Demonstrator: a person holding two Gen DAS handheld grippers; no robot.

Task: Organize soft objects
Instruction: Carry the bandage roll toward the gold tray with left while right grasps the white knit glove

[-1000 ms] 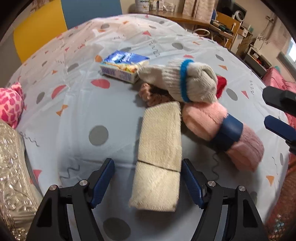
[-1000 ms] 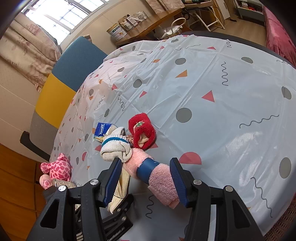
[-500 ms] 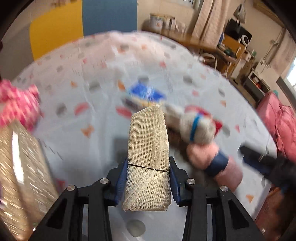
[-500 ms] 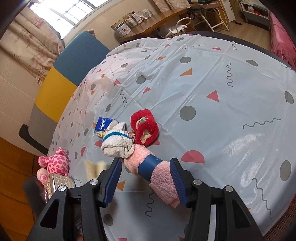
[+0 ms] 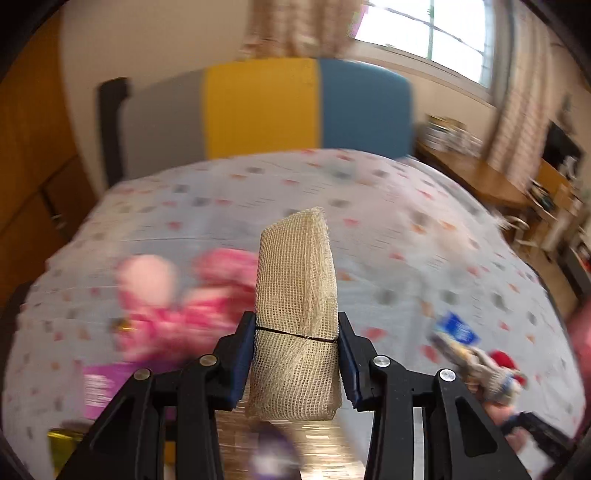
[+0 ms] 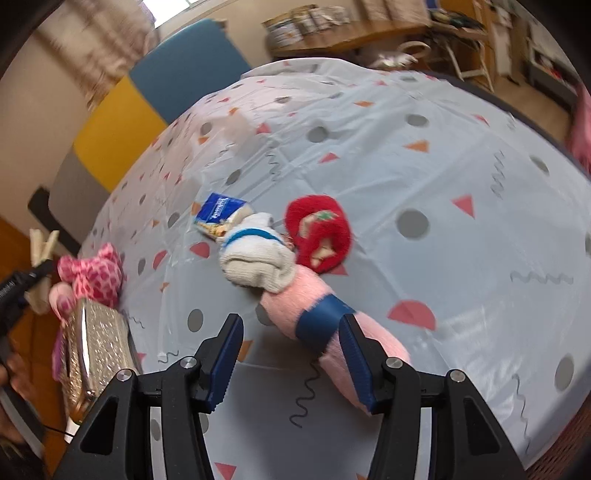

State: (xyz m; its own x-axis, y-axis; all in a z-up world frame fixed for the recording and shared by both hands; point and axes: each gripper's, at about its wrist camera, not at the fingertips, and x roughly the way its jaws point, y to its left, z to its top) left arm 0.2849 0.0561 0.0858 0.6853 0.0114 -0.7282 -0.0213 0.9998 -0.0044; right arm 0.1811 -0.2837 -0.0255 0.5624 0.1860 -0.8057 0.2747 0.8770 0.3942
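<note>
Your left gripper (image 5: 295, 354) has the beige mesh cloth bundle (image 5: 295, 314) pinched between its blue pads, jaws narrowed onto it, its top standing up toward twelve o'clock above the table. Behind it, at nine o'clock, blurs the pink plush toy (image 5: 177, 302). The pale patterned tablecloth (image 5: 388, 258) covers the table; beyond it at twelve stands a grey, yellow and blue chair back (image 5: 266, 110), with a window (image 5: 436, 33) at one o'clock.

Your right gripper (image 6: 291, 354) stands roughly half open, holding nothing. The pink sock roll with a blue band (image 6: 317, 314) lies by its right pad; whether they touch is unclear. At twelve sit the white knit sock (image 6: 255, 258), the red slipper (image 6: 319, 232) and a blue packet (image 6: 221, 212).
</note>
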